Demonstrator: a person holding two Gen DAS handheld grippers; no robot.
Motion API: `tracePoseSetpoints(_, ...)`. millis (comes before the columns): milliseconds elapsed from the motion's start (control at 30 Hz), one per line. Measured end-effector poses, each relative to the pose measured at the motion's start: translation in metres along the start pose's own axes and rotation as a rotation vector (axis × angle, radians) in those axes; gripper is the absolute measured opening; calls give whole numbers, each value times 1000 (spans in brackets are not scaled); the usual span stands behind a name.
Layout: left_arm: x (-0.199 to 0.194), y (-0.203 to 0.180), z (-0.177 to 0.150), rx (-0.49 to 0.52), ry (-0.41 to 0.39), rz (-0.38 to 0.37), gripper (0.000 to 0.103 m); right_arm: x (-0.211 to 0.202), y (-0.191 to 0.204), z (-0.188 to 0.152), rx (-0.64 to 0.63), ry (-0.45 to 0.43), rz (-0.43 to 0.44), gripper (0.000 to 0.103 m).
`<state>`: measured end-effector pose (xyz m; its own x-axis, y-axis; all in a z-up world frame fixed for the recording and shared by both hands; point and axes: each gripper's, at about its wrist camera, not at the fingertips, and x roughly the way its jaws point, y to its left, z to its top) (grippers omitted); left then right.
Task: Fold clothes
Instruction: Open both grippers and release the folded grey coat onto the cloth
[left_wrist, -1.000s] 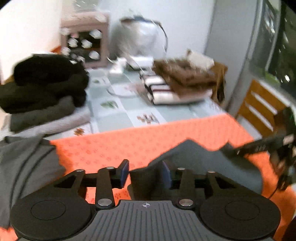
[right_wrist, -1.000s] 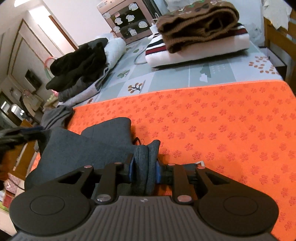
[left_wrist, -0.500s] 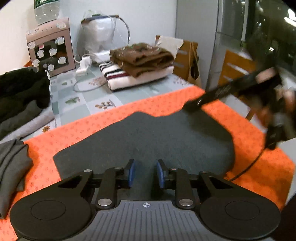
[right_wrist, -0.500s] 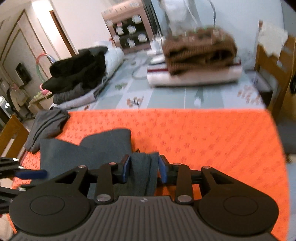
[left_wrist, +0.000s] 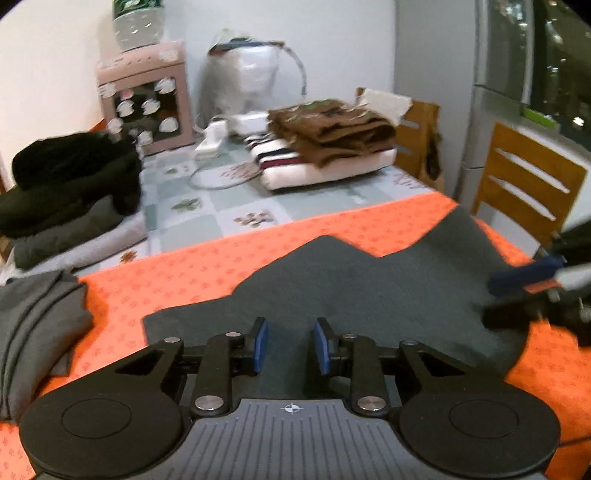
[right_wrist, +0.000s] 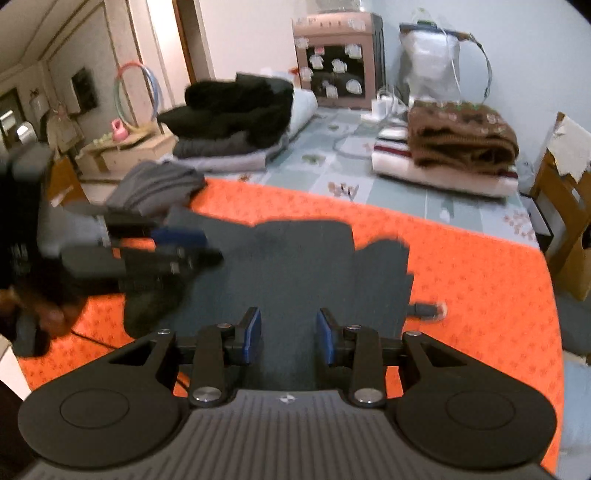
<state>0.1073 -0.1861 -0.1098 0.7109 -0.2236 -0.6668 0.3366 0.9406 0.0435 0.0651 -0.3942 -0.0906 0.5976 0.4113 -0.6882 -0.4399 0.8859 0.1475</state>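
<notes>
The dark grey garment (left_wrist: 373, 291) lies spread flat on the orange mat (left_wrist: 207, 266) covering the tabletop, with the left hand-held gripper (left_wrist: 288, 349) and right hand-held gripper (right_wrist: 289, 334) both parted, seemingly just above it and gripping nothing.

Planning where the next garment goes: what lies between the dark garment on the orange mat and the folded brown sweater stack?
In both wrist views, only bare orange mat and then patterned tablecloth separate the dark garment from the sweater stack.
</notes>
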Motion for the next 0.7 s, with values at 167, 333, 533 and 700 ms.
tracePoseSetpoints(167, 20, 14, -6, -71, 44, -3, 35, 25, -11, -19, 49, 22, -35, 36)
tracePoseSetpoints(333, 26, 15, -9, -71, 43, -7, 38, 45, -30, -27, 154, 42, -6, 33)
tracePoseSetpoints(533, -20, 20, -1, -88, -37, -53, 40, 25, -31, -14, 163, -10, -20, 33)
tracePoseSetpoints(700, -47, 9, -17, -29, -11, -113, 40, 35, -37, -18, 187, 16, -24, 33)
